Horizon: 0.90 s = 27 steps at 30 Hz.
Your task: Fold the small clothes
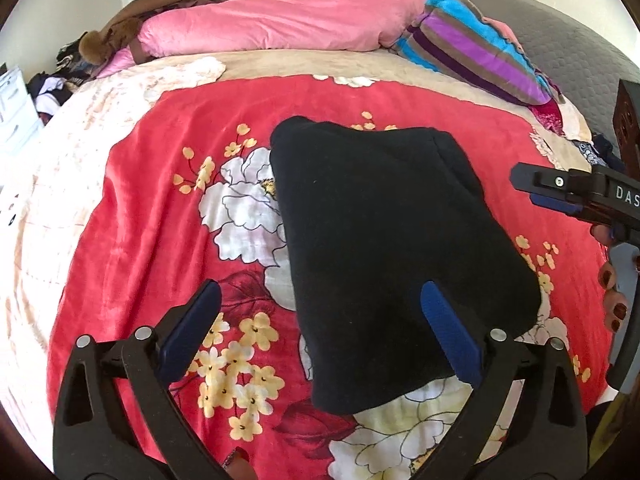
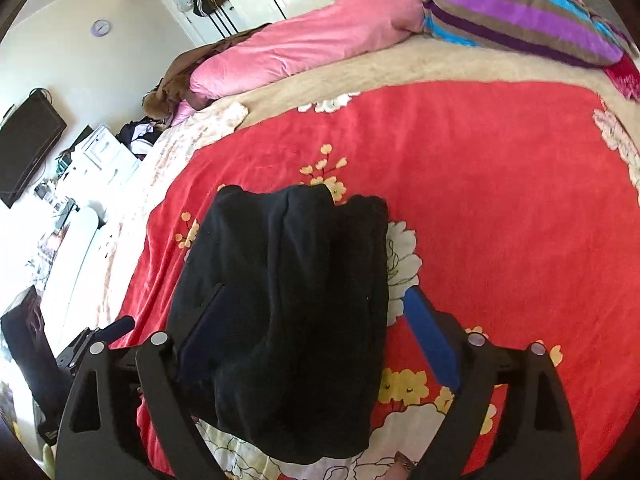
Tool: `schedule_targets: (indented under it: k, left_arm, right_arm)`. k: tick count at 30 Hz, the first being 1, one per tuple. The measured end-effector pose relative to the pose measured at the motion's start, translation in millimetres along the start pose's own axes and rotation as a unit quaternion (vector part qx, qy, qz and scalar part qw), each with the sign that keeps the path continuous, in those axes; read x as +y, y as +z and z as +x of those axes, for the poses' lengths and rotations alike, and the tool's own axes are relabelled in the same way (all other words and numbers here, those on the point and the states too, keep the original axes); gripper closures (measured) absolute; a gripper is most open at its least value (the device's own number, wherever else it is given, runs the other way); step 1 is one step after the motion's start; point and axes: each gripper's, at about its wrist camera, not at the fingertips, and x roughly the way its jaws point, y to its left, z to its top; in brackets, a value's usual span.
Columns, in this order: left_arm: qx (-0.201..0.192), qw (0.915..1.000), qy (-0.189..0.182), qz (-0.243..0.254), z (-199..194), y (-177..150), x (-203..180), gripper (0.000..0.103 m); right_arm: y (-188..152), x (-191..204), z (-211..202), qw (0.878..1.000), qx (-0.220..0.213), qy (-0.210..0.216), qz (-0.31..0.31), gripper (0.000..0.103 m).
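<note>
A black garment (image 1: 384, 232) lies folded into a thick rectangle on the red floral blanket (image 1: 160, 208) of a bed. In the left wrist view my left gripper (image 1: 320, 288) hovers over the garment's near left corner, jaws wide apart and gripping nothing; its right finger (image 1: 448, 332) is over the cloth. The right gripper (image 1: 560, 192) shows at the right edge, held by a hand. In the right wrist view the same garment (image 2: 296, 300) fills the gap of my right gripper (image 2: 316, 290), whose jaws stand open and straddle the cloth without pressing it.
A pink duvet (image 1: 272, 24) and a striped pillow (image 1: 476, 48) lie along the far side of the bed. A grey headboard (image 1: 568, 40) is at the right. White drawers (image 2: 104, 152), a dark screen (image 2: 28, 140) and piled clothes stand beyond the bed's left edge.
</note>
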Motion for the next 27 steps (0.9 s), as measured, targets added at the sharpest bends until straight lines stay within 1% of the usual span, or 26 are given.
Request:
schedule_targets:
  k: [6, 11, 14, 20, 22, 25, 26, 27]
  left_arm:
    - [0.012, 0.9999, 0.006, -0.007, 9.6, -2.8, 5.7, 0.009]
    - [0.023, 0.9996, -0.001, -0.016, 18.9, -6.6, 9.5, 0.009]
    - [0.029, 0.9989, -0.02, -0.03, 27.8, -7.8, 13.4, 0.009]
    - [0.046, 0.9935, -0.073, -0.074, 44.3, -8.3, 25.3, 0.008]
    - [0.05, 0.9923, -0.082, -0.079, 47.4, -7.4, 25.9, 0.008]
    - [0.052, 0.9912, -0.092, -0.08, 51.8, -3.6, 23.3, 0.011]
    - [0.052, 0.9909, -0.096, -0.079, 52.8, -1.7, 21.6, 0.014]
    - [0.052, 0.9903, -0.103, -0.078, 53.6, 0.3, 19.7, 0.016]
  right_arm:
    - [-4.6, -2.0, 19.0, 1.0, 0.028, -0.002, -0.004, 0.016]
    - [-9.0, -2.4, 34.8, 0.999, 0.05, -0.005, -0.01, 0.016]
    - [-10.8, -5.5, 46.0, 0.998, 0.066, -0.001, -0.004, 0.016]
    - [-11.5, -10.6, 64.3, 0.995, 0.088, 0.039, 0.018, 0.016]
    - [-12.5, -10.4, 70.1, 0.994, 0.092, 0.05, 0.02, 0.017]
    - [-13.7, -17.3, 77.0, 0.993, 0.091, 0.069, 0.034, 0.018]
    - [-14.1, -20.7, 78.1, 0.992, 0.089, 0.075, 0.042, 0.019]
    - [-14.4, -24.7, 78.6, 0.992, 0.085, 0.082, 0.053, 0.024]
